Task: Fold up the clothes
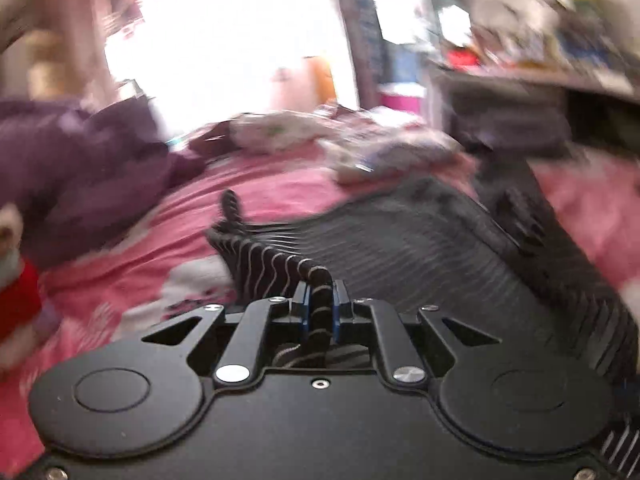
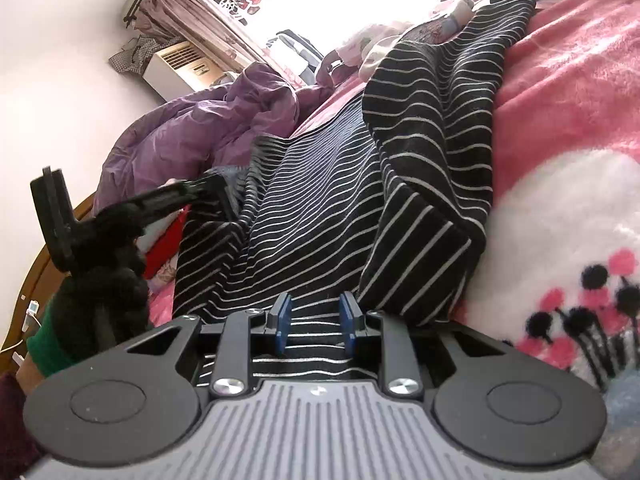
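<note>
**A:** So where's the black knit garment with thin white stripes [image 2: 320, 216] at right now?

**B:** It's spread across the fluffy pink blanket with the white cartoon print [image 2: 560, 120], which is laid over the bed. One striped part is folded over and bunched up on the right side in the right wrist view, and the flatter part is stretched down toward the camera.

**A:** And the left gripper [image 1: 320, 304]?

**B:** A ridge of the striped fabric is pinched between its blue pads, with the jaws nearly together, so the cloth is clamped. The fabric is pulled up off the blanket there. That view is heavily smeared, so not much else can be made out cleanly.

**A:** Right gripper [image 2: 314, 322]?

**B:** Its blue pads are set apart, with the striped cloth lying under and between them. Whether the cloth is actually squeezed can't be told from the picture.

**A:** Anything else around?

**B:** A crumpled purple quilt [image 2: 192, 136] is heaped at the far left of the bed. A hand in a black glove with a green cuff [image 2: 100, 280] is seen on the left, wrapped around the other gripper's handle.
</note>
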Demonstrator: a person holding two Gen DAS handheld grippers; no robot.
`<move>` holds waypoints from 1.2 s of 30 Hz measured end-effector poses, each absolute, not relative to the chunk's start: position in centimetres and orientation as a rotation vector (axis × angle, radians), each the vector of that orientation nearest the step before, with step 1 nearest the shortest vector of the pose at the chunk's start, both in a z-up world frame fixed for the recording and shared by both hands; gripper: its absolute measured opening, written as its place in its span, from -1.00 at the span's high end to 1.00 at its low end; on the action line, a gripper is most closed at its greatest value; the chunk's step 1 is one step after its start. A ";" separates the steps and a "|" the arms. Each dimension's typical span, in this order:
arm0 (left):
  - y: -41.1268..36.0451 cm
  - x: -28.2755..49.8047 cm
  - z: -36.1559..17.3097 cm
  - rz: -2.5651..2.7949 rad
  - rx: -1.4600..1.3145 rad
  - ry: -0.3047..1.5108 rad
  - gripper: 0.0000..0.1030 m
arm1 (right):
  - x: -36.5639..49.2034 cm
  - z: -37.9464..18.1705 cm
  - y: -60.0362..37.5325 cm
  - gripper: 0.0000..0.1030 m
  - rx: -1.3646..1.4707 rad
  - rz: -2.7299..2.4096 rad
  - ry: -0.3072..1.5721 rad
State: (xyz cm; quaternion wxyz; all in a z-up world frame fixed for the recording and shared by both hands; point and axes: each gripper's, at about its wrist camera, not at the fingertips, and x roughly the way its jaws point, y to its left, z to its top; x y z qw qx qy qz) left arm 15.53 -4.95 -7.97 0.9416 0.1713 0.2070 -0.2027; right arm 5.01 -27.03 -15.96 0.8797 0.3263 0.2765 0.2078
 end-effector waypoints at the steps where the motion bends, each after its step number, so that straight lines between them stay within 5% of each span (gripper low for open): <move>1: -5.9 15.4 -8.7 -0.446 0.395 0.436 0.85 | 5.0 -15.9 -27.0 0.48 0.679 0.432 0.576; 3: -6.9 15.5 -9.8 -0.499 0.436 0.501 0.78 | 5.0 -15.9 -27.0 0.48 0.676 0.432 0.575; 5: -6.9 15.8 -10.3 -0.563 0.426 0.562 0.49 | 5.0 -15.9 -27.0 0.48 0.673 0.432 0.574; 16: -0.3 19.2 -4.9 -0.568 -0.036 0.519 0.45 | 4.8 -15.9 -26.7 0.48 0.660 0.426 0.563; 18: 0.9 20.7 -4.7 -0.508 -0.106 0.523 0.19 | 4.7 -15.9 -26.6 0.48 0.658 0.424 0.559; 19: 1.7 21.7 -5.0 -0.473 -0.156 0.531 -0.09 | 4.7 -15.9 -26.6 0.48 0.655 0.423 0.557; 26: 6.7 28.3 -8.5 -0.375 -0.510 0.659 -0.10 | 4.6 -16.1 -26.6 0.48 0.651 0.424 0.541; 36: 8.5 34.0 -11.7 -0.410 -0.669 0.708 -0.08 | 4.7 -16.4 -26.4 0.48 0.651 0.419 0.521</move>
